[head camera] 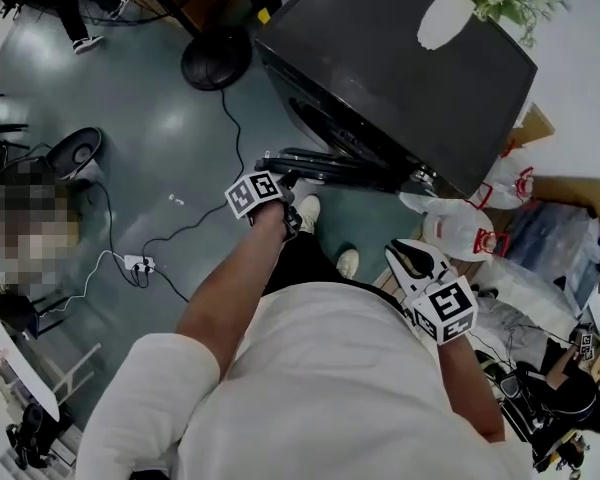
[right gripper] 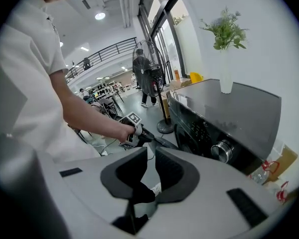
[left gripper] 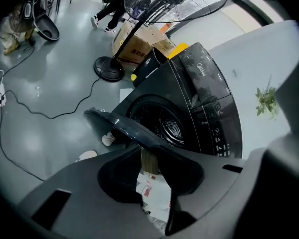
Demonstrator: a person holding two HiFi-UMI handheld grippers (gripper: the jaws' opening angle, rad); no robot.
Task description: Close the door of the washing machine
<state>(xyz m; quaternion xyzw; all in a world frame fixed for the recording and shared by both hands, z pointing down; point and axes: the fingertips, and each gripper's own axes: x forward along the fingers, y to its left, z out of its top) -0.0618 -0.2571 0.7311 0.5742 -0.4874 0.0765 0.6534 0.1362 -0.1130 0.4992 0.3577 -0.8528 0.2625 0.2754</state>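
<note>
Black door (left gripper: 120,127) open, rim at tips of left gripper (left gripper: 149,153), fingers parted, right gripper (right gripper: 148,152) fingers narrowly apart, empty

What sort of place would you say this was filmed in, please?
Probably an open workshop or lab hall, not a home laundry: the washing machine stands on a wide grey floor beside a pedestal fan, and a railed mezzanine shows behind.
</note>
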